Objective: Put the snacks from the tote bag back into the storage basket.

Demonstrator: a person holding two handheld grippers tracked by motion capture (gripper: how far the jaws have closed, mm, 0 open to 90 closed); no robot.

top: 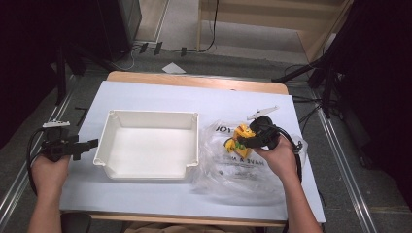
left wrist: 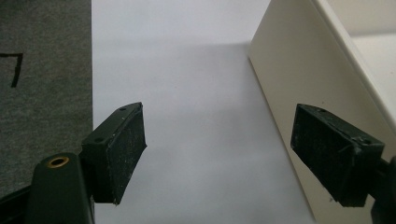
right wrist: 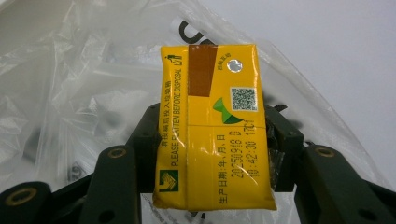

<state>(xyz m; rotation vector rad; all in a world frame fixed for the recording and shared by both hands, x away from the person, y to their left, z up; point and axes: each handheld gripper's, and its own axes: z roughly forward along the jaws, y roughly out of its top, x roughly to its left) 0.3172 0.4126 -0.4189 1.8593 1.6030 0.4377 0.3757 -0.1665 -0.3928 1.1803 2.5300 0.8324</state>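
While the left gripper (top: 92, 144) sits at the left edge of the table (top: 145, 92), the right gripper (top: 241, 139) has a yellow drink carton (right wrist: 212, 126) clamped between its jaws. Right jaws are pressed in on both narrow sides of the carton, pads flat against it (the right gripper view shows the carton's face straight on: date stamp, QR code, brown strip at the top, "please flatten before disposal" along one edge). Carton is upright in that view, square to the jaws.

In the high view the carton (top: 238, 138) is above a crumpled clear plastic bag (top: 228, 167) that lies on the white table cover to the right of the tray. Can't tell whether the carton's bottom end is touching the bag. Bag has black print on it, partly readable, mostly creased.

Left jaws stand wide apart with nothing between them (left gripper view: bare white cover between the pads, one pad close against the tray's outer wall, contact unclear). Left gripper lies level, pointing at the left wall of the white plastic tray (top: 109, 145).

Tray sits mid-table, rectangular, rim up, nothing inside. The person's right hand (top: 279, 155) grips the right gripper's body from below; left hand (top: 48, 167) does the same on the other side, off the table edge.
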